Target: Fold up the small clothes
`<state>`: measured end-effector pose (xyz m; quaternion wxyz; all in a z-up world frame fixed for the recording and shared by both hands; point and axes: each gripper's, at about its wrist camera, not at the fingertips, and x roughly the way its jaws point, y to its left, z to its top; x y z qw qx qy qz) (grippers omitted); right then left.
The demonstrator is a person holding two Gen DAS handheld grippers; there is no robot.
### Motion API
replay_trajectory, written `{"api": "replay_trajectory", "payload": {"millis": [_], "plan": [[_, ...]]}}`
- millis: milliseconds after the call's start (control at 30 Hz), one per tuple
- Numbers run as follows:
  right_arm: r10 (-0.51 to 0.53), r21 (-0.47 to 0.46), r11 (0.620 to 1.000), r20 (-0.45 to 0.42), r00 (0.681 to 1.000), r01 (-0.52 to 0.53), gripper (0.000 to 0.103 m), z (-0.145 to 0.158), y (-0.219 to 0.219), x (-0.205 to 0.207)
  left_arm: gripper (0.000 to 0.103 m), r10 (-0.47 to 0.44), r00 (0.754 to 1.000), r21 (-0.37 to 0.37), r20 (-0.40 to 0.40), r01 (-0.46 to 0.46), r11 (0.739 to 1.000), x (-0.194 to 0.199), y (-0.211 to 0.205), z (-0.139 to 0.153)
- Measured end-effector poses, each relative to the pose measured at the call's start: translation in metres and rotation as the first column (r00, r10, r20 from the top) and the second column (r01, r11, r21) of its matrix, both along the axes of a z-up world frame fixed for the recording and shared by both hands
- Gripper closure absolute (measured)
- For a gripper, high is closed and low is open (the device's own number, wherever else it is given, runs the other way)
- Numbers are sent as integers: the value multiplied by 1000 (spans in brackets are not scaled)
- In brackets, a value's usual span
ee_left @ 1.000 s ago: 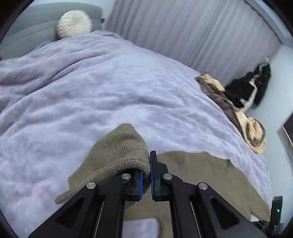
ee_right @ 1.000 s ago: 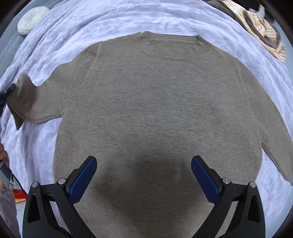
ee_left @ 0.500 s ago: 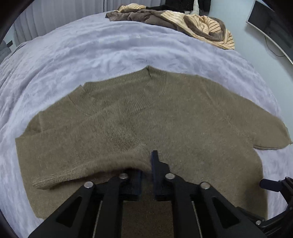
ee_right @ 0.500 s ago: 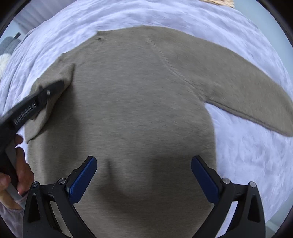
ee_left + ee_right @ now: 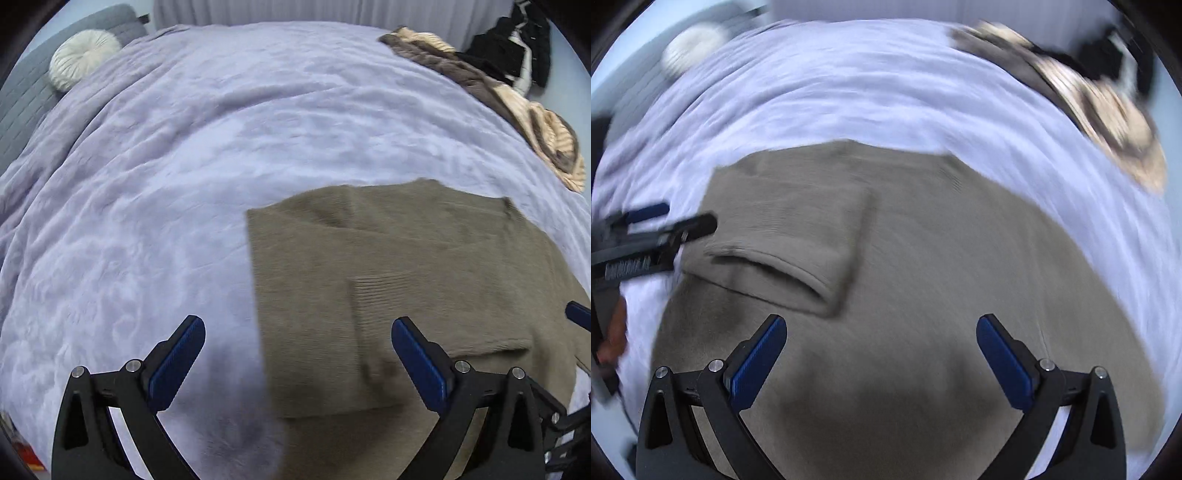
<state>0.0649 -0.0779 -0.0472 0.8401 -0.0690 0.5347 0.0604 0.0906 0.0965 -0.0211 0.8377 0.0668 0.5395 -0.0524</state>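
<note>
A brown knit sweater (image 5: 424,266) lies flat on the lavender bed cover (image 5: 184,166). Its left sleeve (image 5: 798,236) is folded inward across the body, ribbed cuff (image 5: 384,288) on top. My left gripper (image 5: 297,343) is open and empty, hovering over the sweater's left folded edge. It also shows at the left of the right wrist view (image 5: 665,229). My right gripper (image 5: 881,347) is open and empty above the sweater's body (image 5: 923,295). The right wrist view is motion blurred.
A pile of brown and striped clothes (image 5: 517,110) lies at the bed's far right, with black clothing (image 5: 517,48) behind it. A round cream cushion (image 5: 81,59) rests against a grey headboard (image 5: 22,96) at the far left.
My left gripper carried the sleeve over the sweater's body, let it go and opened. Both cameras have swung back toward the head of the bed.
</note>
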Motion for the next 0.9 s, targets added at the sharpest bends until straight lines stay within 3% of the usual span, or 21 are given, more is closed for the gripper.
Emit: {"api": "replay_trajectory", "payload": {"millis": [100,133,167,200,233,267,300,333,367,433,467,500,533,567,600,667,733,767,800,833,900], "plan": [[174,-231,958,9,985,-168,11,-25,57,21,2,59,996,44,-62,-57,997,10,23,-31],[197,-307,933,4,980,-187,27,-35,66,26,1,60,996,57,-72,-56,997,10,25,-38],[205,-353,916,-5,979,-193,58,-40,66,27,1,55,995,59,-77,-51,997,10,27,-44],[179,-339,925,-15,984,-173,76,-43,61,34,1,55,996,55,-74,-51,997,9,28,-45],[122,-273,955,0,993,-118,88,-36,49,37,1,57,996,52,-69,-53,997,8,28,-45],[46,-167,985,32,998,-40,88,-25,30,37,1,58,996,50,-65,-55,997,8,28,-46],[-90,40,995,79,993,87,88,-7,-4,31,1,56,996,50,-66,-53,997,7,28,-47],[-189,187,968,87,978,170,88,0,-30,25,1,53,996,47,-68,-50,998,7,28,-48],[-327,356,890,67,943,284,88,2,-66,13,1,49,996,42,-70,-46,998,7,29,-50],[-533,532,699,-59,844,479,87,-16,-118,-9,1,46,996,29,-82,-44,999,10,31,-52],[-596,598,586,-139,791,547,83,-30,-140,-22,1,45,995,23,-93,-43,999,13,32,-52],[-642,655,430,-262,721,621,80,-53,-164,-39,1,45,994,10,-104,-44,999,16,32,-52],[-656,662,362,-320,684,657,57,-65,-174,-50,1,42,993,-17,-112,-44,999,21,32,-50],[-665,673,312,-350,660,671,46,-74,-181,-61,1,39,992,-41,-122,-45,998,33,31,-46],[-668,709,272,-348,658,650,46,-77,-187,-73,2,32,990,-72,-134,-42,997,40,30,-46],[-665,700,308,-325,672,644,46,-72,-187,-76,6,12,986,-115,-169,-32,993,52,24,-50],[-655,677,361,-305,691,641,46,-69,-183,-70,26,-10,982,-122,-187,-13,992,58,17,-53],[-653,669,370,-306,692,645,46,-69,-181,-66,40,-22,983,-123,-184,-1,992,59,14,-53],[-655,669,362,-314,688,650,46,-69,-182,-62,71,-49,982,-147,-182,23,989,59,10,-51],[-658,671,342,-328,678,658,46,-74,-181,-52,88,-83,979,-172,-186,51,984,59,5,-49],[-651,663,332,-354,672,671,62,-81,-184,-40,89,-110,979,-149,-172,84,985,59,-2,-41]]}}
